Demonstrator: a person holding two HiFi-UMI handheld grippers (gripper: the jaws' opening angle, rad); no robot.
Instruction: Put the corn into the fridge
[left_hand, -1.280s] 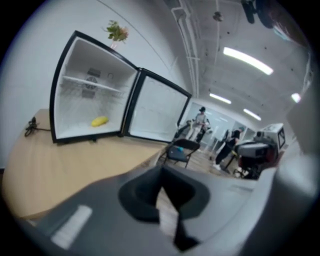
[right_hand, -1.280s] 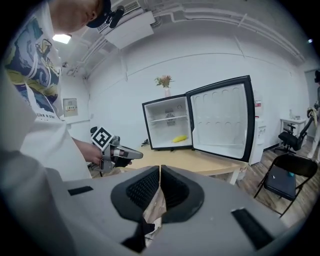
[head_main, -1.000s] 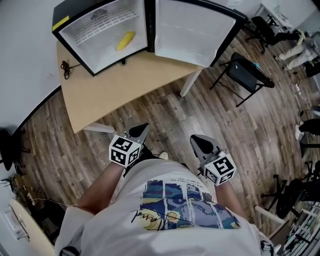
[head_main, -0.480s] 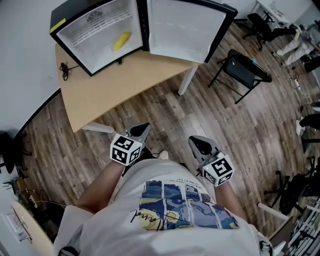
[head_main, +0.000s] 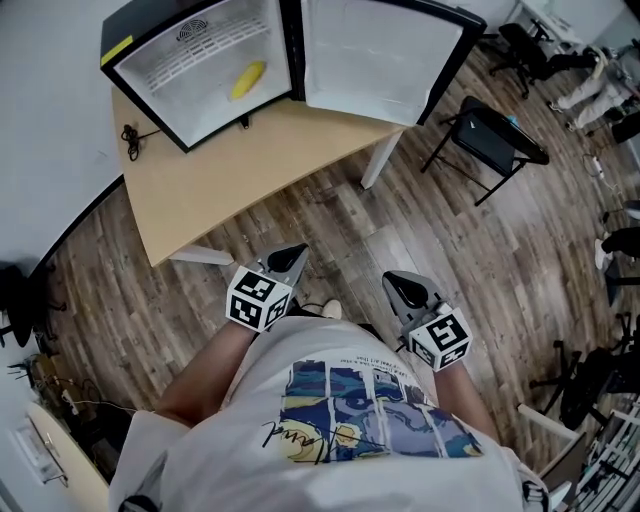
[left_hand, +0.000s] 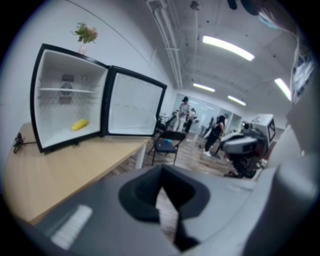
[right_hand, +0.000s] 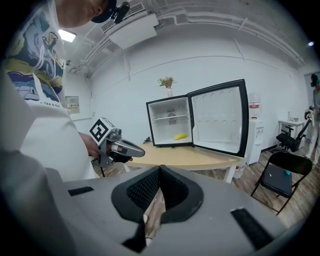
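Observation:
The yellow corn (head_main: 247, 80) lies on the floor of the small black fridge (head_main: 128, 48), whose door (head_main: 375, 55) stands wide open; the corn (left_hand: 79, 124) shows in the left gripper view and the corn (right_hand: 180, 136) in the right gripper view too. The fridge stands on a light wooden table (head_main: 220, 170). My left gripper (head_main: 298, 252) and right gripper (head_main: 390, 279) are held close to my body over the floor, well short of the table. Both are shut with nothing between the jaws. In the right gripper view the left gripper (right_hand: 141, 148) appears at the left.
A black folding chair (head_main: 490, 140) stands right of the table. More office chairs (head_main: 530, 50) and equipment line the right side. A black cable (head_main: 128, 135) lies at the table's left edge. Several people (left_hand: 216, 132) stand far off.
My left gripper has shifted slightly to the right; the right gripper has stayed in place. The corn and fridge have not moved.

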